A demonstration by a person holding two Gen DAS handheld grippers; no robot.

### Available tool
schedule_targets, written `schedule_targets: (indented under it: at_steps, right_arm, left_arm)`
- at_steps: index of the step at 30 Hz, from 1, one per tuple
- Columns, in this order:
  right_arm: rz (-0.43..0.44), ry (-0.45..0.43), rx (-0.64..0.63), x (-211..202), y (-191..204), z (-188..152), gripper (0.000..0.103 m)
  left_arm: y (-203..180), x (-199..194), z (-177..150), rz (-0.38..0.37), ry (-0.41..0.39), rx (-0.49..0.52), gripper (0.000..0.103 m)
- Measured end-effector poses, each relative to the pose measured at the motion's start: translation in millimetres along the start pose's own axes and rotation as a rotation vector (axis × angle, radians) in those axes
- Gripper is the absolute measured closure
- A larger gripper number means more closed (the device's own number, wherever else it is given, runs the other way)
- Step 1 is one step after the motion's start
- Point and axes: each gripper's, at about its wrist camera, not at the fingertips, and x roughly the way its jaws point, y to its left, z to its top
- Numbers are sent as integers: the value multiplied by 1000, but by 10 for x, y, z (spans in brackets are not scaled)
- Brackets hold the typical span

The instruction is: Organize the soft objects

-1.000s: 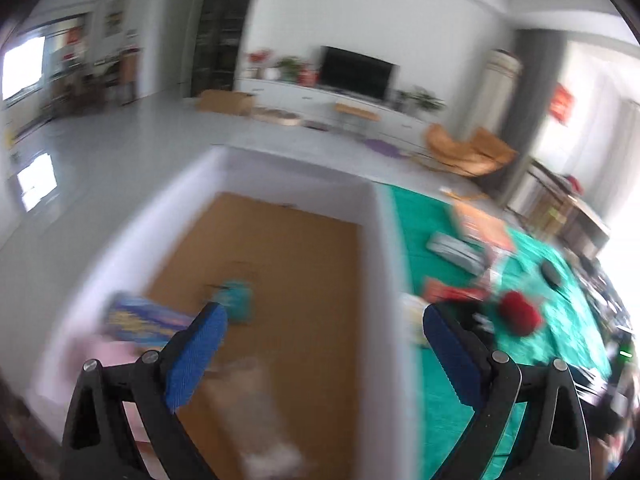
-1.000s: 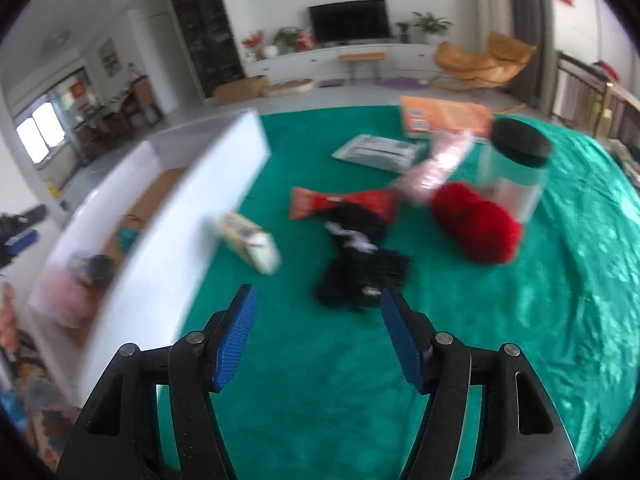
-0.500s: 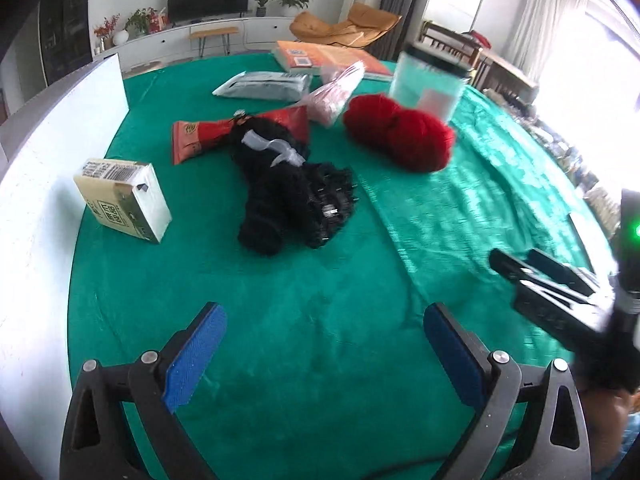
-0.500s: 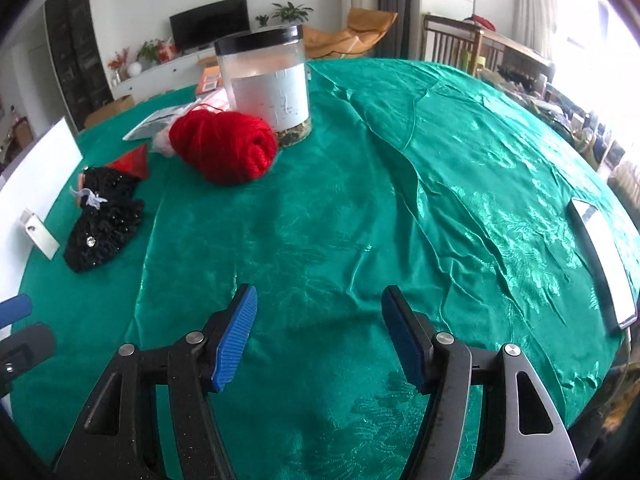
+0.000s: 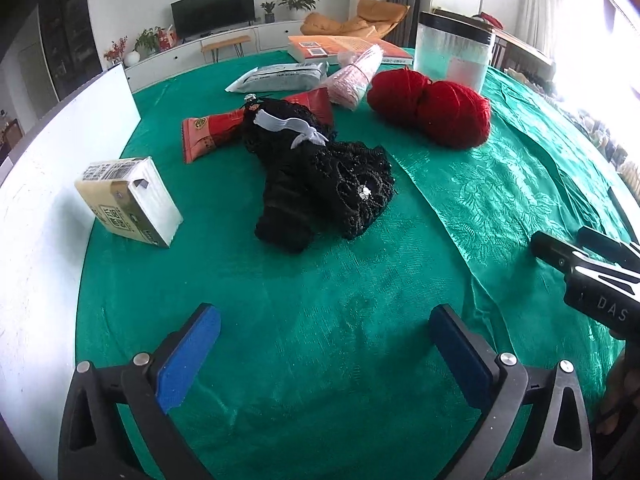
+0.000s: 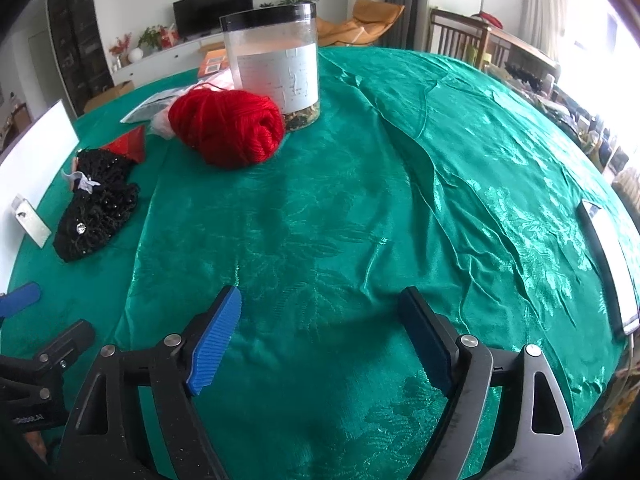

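A black knitted bundle (image 5: 320,184) with a white ribbon lies on the green tablecloth (image 5: 320,300); it also shows in the right wrist view (image 6: 96,216). Red yarn (image 5: 432,108) lies behind it, also seen from the right wrist (image 6: 228,128). A pink soft roll (image 5: 352,76) lies further back. My left gripper (image 5: 324,352) is open and empty, low over the cloth in front of the black bundle. My right gripper (image 6: 320,336) is open and empty over bare cloth, to the right of the left one.
A white box wall (image 5: 44,208) runs along the left. A tissue pack (image 5: 132,200), a red packet (image 5: 212,132), a grey pouch (image 5: 280,76), an orange book (image 5: 344,46) and a clear jar (image 6: 276,68) stand on the cloth. A phone (image 6: 608,264) lies at the right edge.
The left gripper swung from over the box to the table. The right gripper pulled back and turned right, away from the black bundle. Both stayed open.
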Motion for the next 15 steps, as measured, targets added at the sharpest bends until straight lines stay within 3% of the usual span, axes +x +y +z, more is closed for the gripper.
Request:
schedule_targets:
  at_steps: [15]
  right_arm:
    - [-1, 1, 0, 0, 7, 0, 18]
  left_arm:
    - [-18, 26, 8, 0, 0, 1, 0]
